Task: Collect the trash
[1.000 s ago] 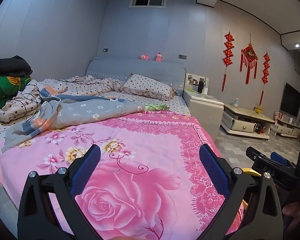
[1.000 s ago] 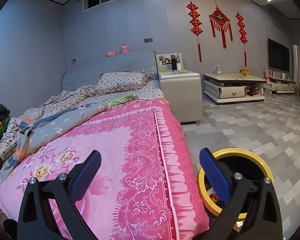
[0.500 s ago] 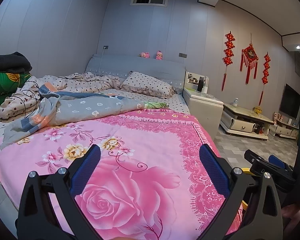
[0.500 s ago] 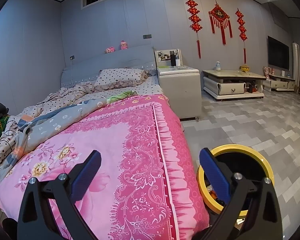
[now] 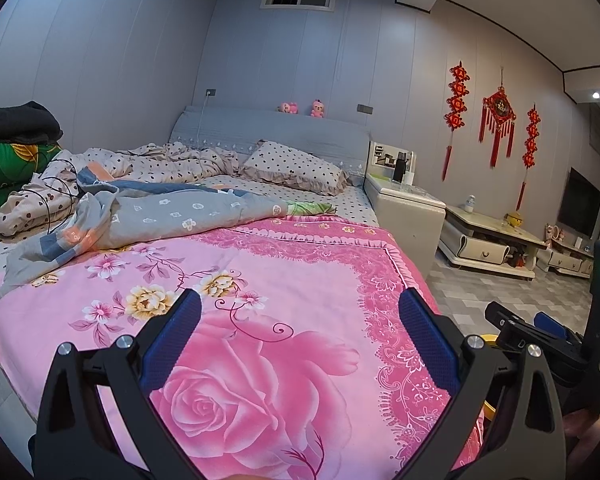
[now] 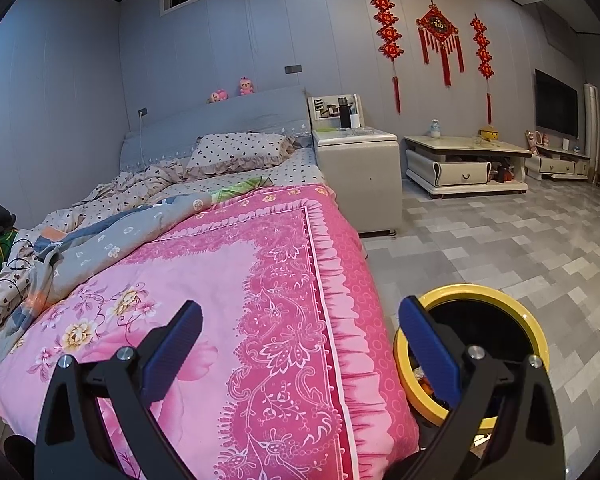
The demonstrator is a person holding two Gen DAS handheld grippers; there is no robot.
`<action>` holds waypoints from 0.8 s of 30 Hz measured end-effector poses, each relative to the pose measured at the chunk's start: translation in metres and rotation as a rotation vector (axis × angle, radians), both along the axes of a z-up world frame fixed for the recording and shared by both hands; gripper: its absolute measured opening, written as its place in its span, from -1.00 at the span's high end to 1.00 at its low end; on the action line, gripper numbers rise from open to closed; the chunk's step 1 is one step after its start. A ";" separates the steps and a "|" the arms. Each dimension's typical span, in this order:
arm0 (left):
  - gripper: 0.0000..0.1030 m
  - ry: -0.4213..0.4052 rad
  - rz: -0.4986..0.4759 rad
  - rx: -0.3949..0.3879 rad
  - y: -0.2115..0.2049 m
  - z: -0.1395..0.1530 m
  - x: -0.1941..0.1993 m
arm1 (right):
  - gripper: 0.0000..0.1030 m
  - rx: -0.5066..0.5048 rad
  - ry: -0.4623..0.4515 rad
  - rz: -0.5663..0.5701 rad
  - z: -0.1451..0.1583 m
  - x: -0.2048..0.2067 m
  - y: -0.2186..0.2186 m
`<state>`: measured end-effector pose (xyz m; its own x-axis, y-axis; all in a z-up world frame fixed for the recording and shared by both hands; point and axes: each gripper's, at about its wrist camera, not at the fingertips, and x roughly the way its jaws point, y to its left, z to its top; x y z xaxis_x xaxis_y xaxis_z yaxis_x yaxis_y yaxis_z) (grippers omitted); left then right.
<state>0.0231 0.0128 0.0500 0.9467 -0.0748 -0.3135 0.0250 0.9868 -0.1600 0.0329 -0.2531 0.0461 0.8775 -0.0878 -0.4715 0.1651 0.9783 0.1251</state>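
My left gripper (image 5: 300, 304) hangs open and empty above the pink rose quilt (image 5: 260, 360) on the bed. Over the quilt's right edge my right gripper (image 6: 300, 308) is open too, holding nothing. Its right finger (image 6: 428, 344) overlaps a black bin with a yellow rim (image 6: 534, 330) on the floor beside the bed. Small bits of rubbish (image 6: 424, 380) show inside. The left wrist view catches only a sliver of that yellow rim (image 5: 490, 338), behind the right gripper's body (image 5: 540, 336). A green patterned scrap (image 5: 312, 208) lies at the quilt's far edge; I cannot tell what it is.
A rumpled grey duvet (image 5: 160, 216), dotted bedding and a pillow (image 5: 296, 168) cover the far half of the bed. A white nightstand (image 6: 356, 172) stands by the headboard, with a low TV cabinet (image 6: 464, 164) along the wall. Grey tiled floor (image 6: 500, 240) stretches to the right.
Both views have drifted only slightly, the room sliding a little upward in frame. Both grippers stay open and empty.
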 end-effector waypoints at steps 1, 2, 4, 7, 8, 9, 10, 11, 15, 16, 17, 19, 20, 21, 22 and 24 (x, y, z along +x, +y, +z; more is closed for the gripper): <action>-0.84 0.000 0.000 -0.001 0.000 0.000 0.000 | -0.84 0.001 0.001 0.000 -0.001 0.000 0.000; -0.84 -0.001 0.001 0.000 0.000 0.000 0.000 | -0.84 0.000 0.001 -0.001 -0.001 0.000 0.000; -0.84 0.001 0.000 -0.001 0.000 0.000 0.000 | -0.84 0.001 0.003 -0.001 -0.001 0.000 0.000; -0.84 0.002 -0.002 -0.003 0.000 -0.001 0.000 | -0.84 0.003 0.006 -0.001 -0.004 0.000 -0.001; -0.84 0.003 -0.001 -0.002 -0.001 -0.002 0.001 | -0.84 0.003 0.007 -0.001 -0.004 0.000 -0.001; -0.84 0.003 -0.001 0.000 -0.001 -0.003 0.001 | -0.84 0.003 0.009 -0.002 -0.004 -0.001 -0.001; -0.84 0.003 -0.002 -0.001 -0.001 -0.003 0.001 | -0.84 0.004 0.010 -0.002 -0.006 0.000 -0.002; -0.84 0.003 -0.002 -0.001 -0.002 -0.004 0.001 | -0.84 0.005 0.011 -0.002 -0.006 0.000 -0.002; -0.84 0.004 -0.003 -0.001 -0.002 -0.004 0.002 | -0.84 0.006 0.013 -0.006 -0.008 0.000 -0.003; -0.84 0.006 -0.003 -0.001 -0.002 -0.004 0.001 | -0.84 0.006 0.014 -0.006 -0.008 0.000 -0.003; -0.84 0.006 -0.003 -0.001 -0.002 -0.004 0.002 | -0.84 0.007 0.015 -0.007 -0.009 -0.001 -0.003; -0.84 0.007 -0.003 -0.001 -0.002 -0.004 0.001 | -0.84 0.007 0.015 -0.006 -0.008 0.000 -0.003; -0.84 0.007 -0.003 -0.001 -0.002 -0.004 0.001 | -0.84 0.008 0.018 -0.006 -0.009 0.000 -0.003; -0.84 0.008 -0.003 -0.001 -0.002 -0.004 0.001 | -0.84 0.010 0.020 -0.006 -0.009 0.000 -0.003; -0.84 0.008 -0.004 -0.001 -0.002 -0.004 0.002 | -0.84 0.011 0.022 -0.007 -0.009 0.000 -0.004; -0.84 0.009 -0.003 0.000 -0.002 -0.004 0.002 | -0.84 0.011 0.023 -0.008 -0.010 0.000 -0.004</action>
